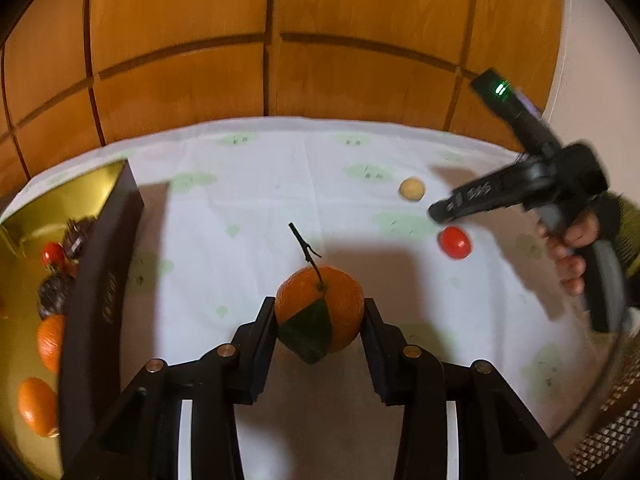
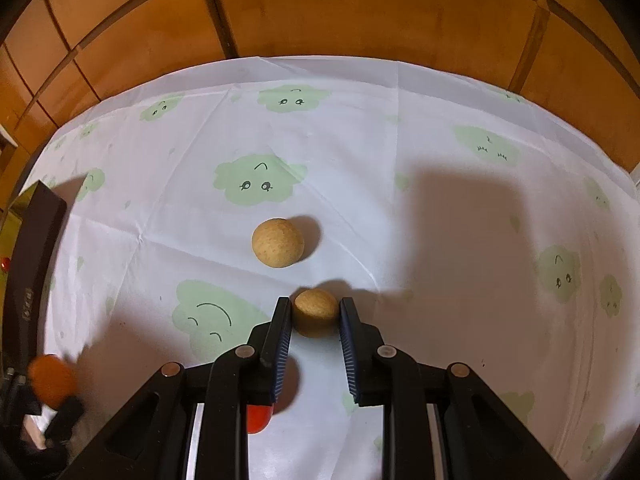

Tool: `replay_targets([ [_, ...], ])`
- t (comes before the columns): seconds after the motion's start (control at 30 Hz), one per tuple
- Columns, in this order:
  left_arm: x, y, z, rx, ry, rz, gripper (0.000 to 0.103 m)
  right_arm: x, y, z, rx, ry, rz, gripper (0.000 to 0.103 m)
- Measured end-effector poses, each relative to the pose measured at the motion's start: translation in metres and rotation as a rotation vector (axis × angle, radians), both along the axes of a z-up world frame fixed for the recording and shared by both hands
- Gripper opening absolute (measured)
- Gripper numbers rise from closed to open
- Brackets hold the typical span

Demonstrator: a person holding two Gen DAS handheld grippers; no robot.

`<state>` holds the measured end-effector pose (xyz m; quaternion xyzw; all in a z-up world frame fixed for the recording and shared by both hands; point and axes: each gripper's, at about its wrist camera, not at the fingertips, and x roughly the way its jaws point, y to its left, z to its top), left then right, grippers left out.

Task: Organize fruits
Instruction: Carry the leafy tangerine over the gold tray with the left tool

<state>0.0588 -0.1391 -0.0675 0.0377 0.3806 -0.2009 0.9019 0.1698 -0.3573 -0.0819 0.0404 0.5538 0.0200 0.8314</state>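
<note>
My left gripper (image 1: pixel 320 312) is shut on an orange (image 1: pixel 324 304) with a stem and a green leaf, held above the cloth. My right gripper (image 2: pixel 315 316) is shut on a small tan round fruit (image 2: pixel 316 312). A second tan round fruit (image 2: pixel 278 242) lies on the cloth ahead of it; it also shows in the left wrist view (image 1: pixel 412 189). A red tomato (image 1: pixel 455 242) lies on the cloth under the right gripper (image 1: pixel 440 212); it also shows in the right wrist view (image 2: pixel 258 418). The left gripper's orange also shows there (image 2: pixel 52 378).
A dark box with a gold lining (image 1: pixel 96 280) stands at the left, holding oranges (image 1: pixel 38 406), a tomato (image 1: pixel 53 254) and dark fruits (image 1: pixel 56 296). The white cloth with green cloud faces (image 2: pixel 256 180) covers the table. Wooden panels (image 1: pixel 280 40) stand behind.
</note>
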Motion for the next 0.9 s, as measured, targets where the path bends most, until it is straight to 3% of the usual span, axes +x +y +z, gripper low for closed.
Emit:
replay_targets([
  [0.3, -0.017, 0.009, 0.060, -0.059, -0.075, 0.017, 0.041, -0.001, 0.002, 0.000, -0.015, -0.010, 0.008, 0.024],
  [0.5, -0.021, 0.037, 0.088, -0.081, -0.097, 0.073, 0.041, -0.004, 0.006, 0.000, -0.042, -0.021, 0.026, 0.024],
  [0.67, -0.021, 0.066, 0.104, -0.077, -0.116, 0.137, 0.041, -0.004, 0.008, -0.001, -0.056, -0.028, 0.035, 0.024],
  [0.9, -0.020, 0.101, 0.107, -0.080, -0.098, 0.218, 0.041, -0.005, 0.008, -0.001, -0.068, -0.036, 0.043, 0.024],
])
